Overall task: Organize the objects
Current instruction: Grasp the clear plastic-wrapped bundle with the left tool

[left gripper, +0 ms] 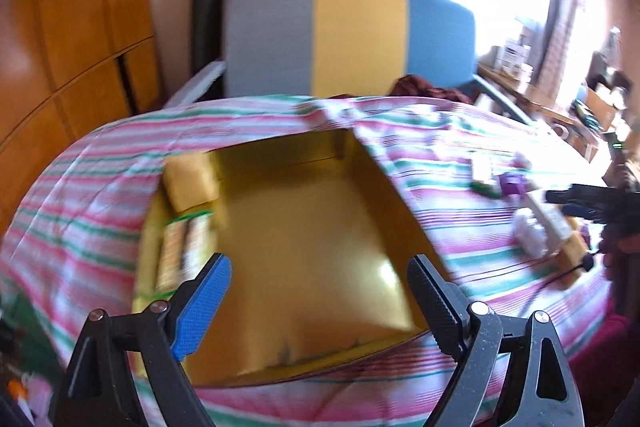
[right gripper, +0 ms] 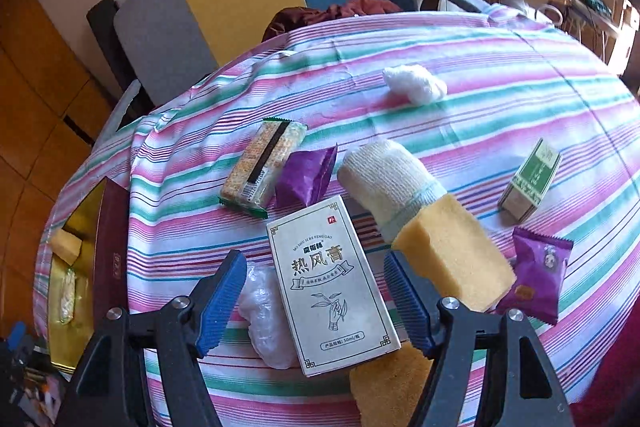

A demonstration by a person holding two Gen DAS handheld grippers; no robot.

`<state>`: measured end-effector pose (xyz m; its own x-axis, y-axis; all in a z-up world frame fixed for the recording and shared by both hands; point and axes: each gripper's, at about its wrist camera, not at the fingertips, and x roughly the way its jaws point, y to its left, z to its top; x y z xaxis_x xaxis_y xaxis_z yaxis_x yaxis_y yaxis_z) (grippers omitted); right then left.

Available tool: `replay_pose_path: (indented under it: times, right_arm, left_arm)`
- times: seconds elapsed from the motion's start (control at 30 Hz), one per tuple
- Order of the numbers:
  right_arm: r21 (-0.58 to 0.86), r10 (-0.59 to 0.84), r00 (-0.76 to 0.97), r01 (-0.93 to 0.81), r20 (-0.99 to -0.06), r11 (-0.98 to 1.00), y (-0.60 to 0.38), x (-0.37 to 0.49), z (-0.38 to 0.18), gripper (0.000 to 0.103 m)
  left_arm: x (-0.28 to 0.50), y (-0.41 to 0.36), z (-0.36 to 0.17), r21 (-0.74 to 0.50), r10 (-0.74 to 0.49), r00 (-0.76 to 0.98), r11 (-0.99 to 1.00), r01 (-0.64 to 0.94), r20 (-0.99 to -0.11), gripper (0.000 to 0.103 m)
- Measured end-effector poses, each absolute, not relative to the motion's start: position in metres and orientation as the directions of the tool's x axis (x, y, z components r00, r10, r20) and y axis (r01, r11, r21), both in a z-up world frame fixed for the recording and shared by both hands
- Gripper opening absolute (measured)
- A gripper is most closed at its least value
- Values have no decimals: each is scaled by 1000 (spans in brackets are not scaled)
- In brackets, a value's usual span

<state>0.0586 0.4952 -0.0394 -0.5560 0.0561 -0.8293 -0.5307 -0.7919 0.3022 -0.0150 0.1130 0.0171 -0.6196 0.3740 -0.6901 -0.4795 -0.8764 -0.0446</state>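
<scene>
The right gripper (right gripper: 316, 301) hangs empty, jaws apart astride the white carton (right gripper: 330, 287), likely its next pick. At nine o'clock, the left gripper (left gripper: 320, 303), also agape, hovers over the gold box (left gripper: 304, 227) awaiting more.

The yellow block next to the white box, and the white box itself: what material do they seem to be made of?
Yellow block: probably sponge or foam, matte, since its surface looks porous and grainy. White box: seems to be thin cardboard with a smooth printed finish, showing sharp folded edges and dark lettering.
</scene>
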Motion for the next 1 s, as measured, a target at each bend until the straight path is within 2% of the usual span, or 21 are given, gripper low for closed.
replay_pose_path:
  times: [0.33, 0.4, 0.43, 0.5, 0.57, 0.83, 0.87, 0.97, 1.0]
  right_arm:
    - [445, 31, -649, -556, -760, -702, 516, 81, -27, 75]
    - [449, 30, -654, -552, -756, -703, 516, 81, -26, 75]
    - [452, 28, -658, -547, -752, -704, 516, 81, -25, 75]
    - [457, 21, -665, -536, -747, -710, 515, 81, -23, 76]
    - [456, 20, -667, -530, -744, -715, 514, 81, -22, 76]
    - [478, 2, -682, -515, -732, -711, 517, 81, -21, 76]
    - [479, -1, -681, -514, -732, -711, 517, 80, -21, 76]
    - [475, -5, -678, -510, -735, -717, 516, 79, -22, 76]
    - [475, -9, -676, -508, -737, -719, 516, 78, -23, 76]
  left_arm:
    - [-12, 249, 18, -113, 552, -434, -700, -705, -711, 89]
    - [-13, 276, 10, -129, 560, -384, -671, -730, -734, 81]
    - [-15, 292, 5, -156, 571, -340, -649, -744, -747, 75]
    - [-17, 316, -5, -182, 575, -286, -622, -762, -766, 69]
    - [-19, 339, -17, -207, 569, -232, -601, -772, -789, 58]
    - [-19, 390, -60, -368, 591, -58, -573, -732, -805, 56]
    - [-18, 395, -66, -371, 587, -52, -574, -730, -808, 54]
    - [-17, 401, -83, -377, 579, -37, -575, -726, -814, 37]
    - [-16, 397, -87, -382, 585, -38, -575, -723, -810, 37]
